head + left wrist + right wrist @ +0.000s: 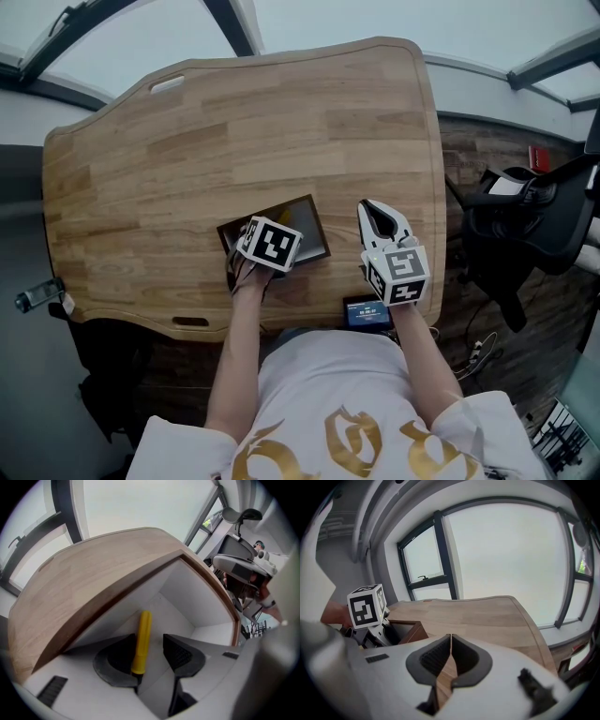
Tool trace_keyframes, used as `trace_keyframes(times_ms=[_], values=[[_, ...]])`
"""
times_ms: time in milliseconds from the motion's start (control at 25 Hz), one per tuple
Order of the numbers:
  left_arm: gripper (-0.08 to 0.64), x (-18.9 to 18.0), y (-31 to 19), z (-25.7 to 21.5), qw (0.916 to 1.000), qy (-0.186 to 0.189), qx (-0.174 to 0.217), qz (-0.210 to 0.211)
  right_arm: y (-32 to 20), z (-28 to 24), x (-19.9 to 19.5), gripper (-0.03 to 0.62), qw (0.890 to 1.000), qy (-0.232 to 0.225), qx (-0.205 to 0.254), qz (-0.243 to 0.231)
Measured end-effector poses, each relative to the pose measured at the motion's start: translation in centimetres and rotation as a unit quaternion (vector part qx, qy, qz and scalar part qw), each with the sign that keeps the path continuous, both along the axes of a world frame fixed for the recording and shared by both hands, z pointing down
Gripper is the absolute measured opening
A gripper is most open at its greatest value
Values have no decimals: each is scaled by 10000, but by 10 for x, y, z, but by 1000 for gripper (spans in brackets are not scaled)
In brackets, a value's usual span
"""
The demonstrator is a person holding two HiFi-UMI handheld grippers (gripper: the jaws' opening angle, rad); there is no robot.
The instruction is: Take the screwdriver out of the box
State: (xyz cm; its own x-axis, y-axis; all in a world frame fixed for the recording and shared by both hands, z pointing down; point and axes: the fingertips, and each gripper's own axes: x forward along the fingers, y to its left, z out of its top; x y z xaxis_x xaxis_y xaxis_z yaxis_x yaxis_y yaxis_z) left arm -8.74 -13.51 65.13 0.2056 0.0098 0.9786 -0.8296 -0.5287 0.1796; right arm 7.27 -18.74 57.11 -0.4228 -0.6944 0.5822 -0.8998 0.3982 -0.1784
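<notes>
Screwdriver (pixel 141 639) lies on the box (pixel 187 590) floor, yellow handle between your left gripper's (pixel 151 652) parted jaws. You're at the grasp, I'd say: squeeze, then lift. Right gripper (pixel 451 660) hovers pinched together, empty.

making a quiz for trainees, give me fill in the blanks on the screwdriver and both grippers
The screwdriver has a ____ handle.
The left gripper reaches into the box with its jaws ____ around it.
The right gripper, over the table, has its jaws ____.
Missing: yellow; open; shut.
</notes>
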Motion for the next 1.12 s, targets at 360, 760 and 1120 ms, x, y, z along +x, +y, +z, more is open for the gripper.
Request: trace_keyframes(times_ms=[360,760,1120], values=[[80,-8,-4,2,9991,-409,94,65,1,2,-3,34,10000,-28,-34,-28],[80,-9,-4,2,9991,-411,114,82,7,6,-6,34,9998,-102,-177,-16],[80,-8,-3,2,9988,-432,123,177,3,22,-10,34,9981,-143,-593,-32]])
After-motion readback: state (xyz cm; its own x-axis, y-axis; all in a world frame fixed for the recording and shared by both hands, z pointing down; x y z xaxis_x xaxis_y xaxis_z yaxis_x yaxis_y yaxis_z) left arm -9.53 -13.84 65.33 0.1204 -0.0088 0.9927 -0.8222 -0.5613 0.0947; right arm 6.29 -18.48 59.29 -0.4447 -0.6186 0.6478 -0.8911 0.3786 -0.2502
